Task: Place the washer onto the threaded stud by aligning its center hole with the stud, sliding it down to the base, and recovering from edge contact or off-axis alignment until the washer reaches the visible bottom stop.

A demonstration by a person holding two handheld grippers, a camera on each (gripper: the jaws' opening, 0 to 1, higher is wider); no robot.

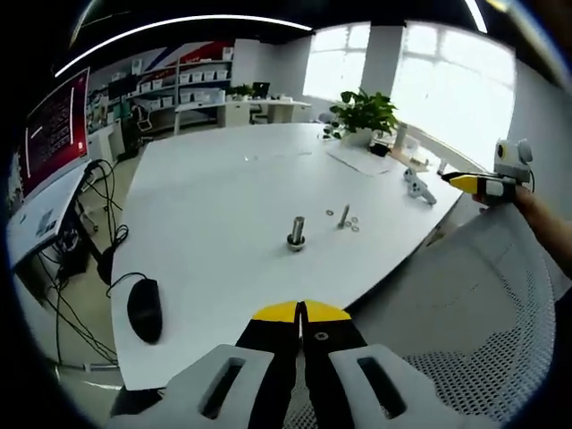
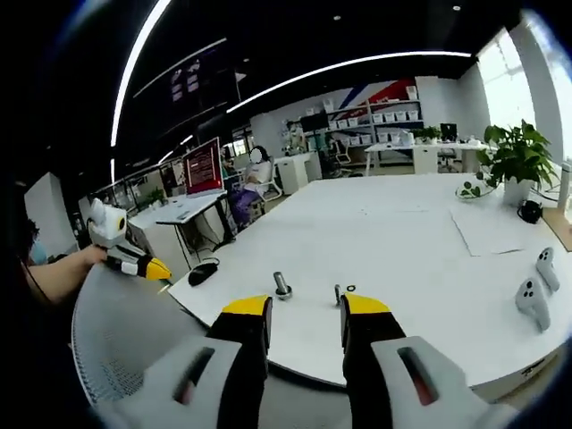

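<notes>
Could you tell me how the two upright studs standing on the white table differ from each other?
The larger stud is thick and stands on a wide, dark nut-like base, while the thin stud is slender with no base visible. The larger stud stands alone on bare table; the thin stud has small washers lying beside it. In the right gripper view, the larger stud appears left of the thin stud. Both are metallic, upright, and untouched by either gripper.

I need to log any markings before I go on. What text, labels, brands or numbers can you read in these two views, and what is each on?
None can be read.
Red screen at the room's edge: lines of light text, too small and blurred to read.
Storage bins on the far shelves: any labels are too small to tell.
Threaded stud, grippers, controllers: no markings visible.
</notes>
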